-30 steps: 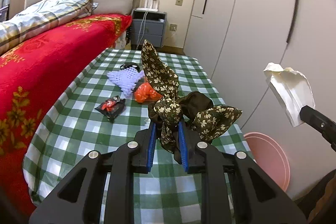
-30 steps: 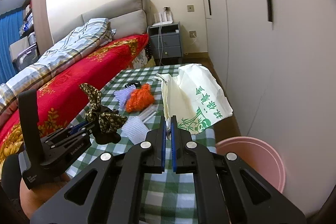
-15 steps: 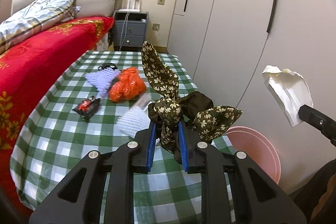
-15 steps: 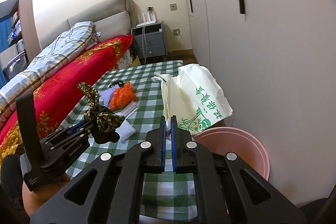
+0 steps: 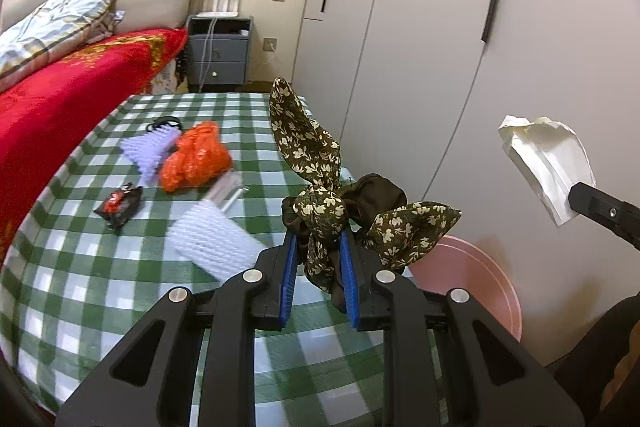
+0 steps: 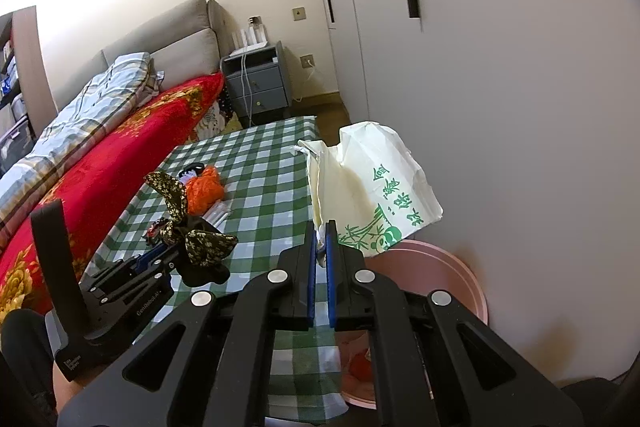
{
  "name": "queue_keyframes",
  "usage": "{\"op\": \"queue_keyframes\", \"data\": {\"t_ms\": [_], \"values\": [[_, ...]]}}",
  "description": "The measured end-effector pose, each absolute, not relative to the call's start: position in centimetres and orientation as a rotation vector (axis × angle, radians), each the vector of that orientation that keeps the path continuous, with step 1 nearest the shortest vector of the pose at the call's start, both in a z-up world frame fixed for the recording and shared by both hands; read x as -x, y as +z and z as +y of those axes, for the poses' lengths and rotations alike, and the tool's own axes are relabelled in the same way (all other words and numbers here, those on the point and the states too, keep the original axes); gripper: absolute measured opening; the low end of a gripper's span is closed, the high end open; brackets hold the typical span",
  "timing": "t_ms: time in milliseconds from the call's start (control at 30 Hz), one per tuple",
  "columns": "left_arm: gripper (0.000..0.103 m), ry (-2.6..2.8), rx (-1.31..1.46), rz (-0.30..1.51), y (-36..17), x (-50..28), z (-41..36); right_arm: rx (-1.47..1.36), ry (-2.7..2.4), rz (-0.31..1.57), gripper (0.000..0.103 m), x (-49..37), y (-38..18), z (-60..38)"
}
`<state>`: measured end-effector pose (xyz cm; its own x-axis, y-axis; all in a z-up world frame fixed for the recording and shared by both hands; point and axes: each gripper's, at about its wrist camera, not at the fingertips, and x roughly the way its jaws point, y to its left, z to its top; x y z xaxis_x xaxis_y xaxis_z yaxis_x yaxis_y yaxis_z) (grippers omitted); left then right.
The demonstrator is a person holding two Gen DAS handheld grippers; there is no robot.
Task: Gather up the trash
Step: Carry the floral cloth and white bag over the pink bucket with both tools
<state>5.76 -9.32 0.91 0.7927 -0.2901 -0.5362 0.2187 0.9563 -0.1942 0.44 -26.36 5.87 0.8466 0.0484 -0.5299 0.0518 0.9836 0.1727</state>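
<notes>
From the left wrist we see our left gripper (image 5: 318, 259) with its jaws clamped on a floral hair scrunchie (image 5: 340, 203) that sticks up ahead of them. Beyond and left of the jaws, an orange bag (image 5: 196, 157) and white foam netting (image 5: 214, 239) lie on the checked worktop (image 5: 80, 287).

From the right wrist, our right gripper (image 6: 320, 247) has its jaws nearly closed on a white paper bag (image 6: 372, 187), standing just ahead of them above a pink bin (image 6: 448, 275).
</notes>
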Motion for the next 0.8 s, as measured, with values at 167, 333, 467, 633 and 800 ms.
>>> {"op": "queue_keyframes", "data": {"t_ms": [167, 333, 467, 633, 800], "values": [[0.020, -0.307, 0.118, 0.601, 0.6, -6.1, -11.1, -0.197, -0.028, 0.572, 0.005, -0.4, 5.6, -27.3], [0.020, -0.339, 0.107, 0.603, 0.4, -6.5, -12.8, -0.205, -0.061, 0.581, 0.005, -0.3, 5.1, -28.4], [0.020, -0.364, 0.107, 0.609, 0.2, -7.0, -14.0, -0.172, -0.103, 0.580, 0.005, -0.3, 4.7, -28.6], [0.020, -0.396, 0.096, 0.617, -0.1, -7.7, -15.9, -0.107, -0.147, 0.584, 0.004, -0.4, 4.2, -28.3], [0.020, -0.425, 0.077, 0.633, -0.7, -8.7, -17.8, -0.089, -0.190, 0.600, 0.004, -0.6, 3.8, -28.7]]}}
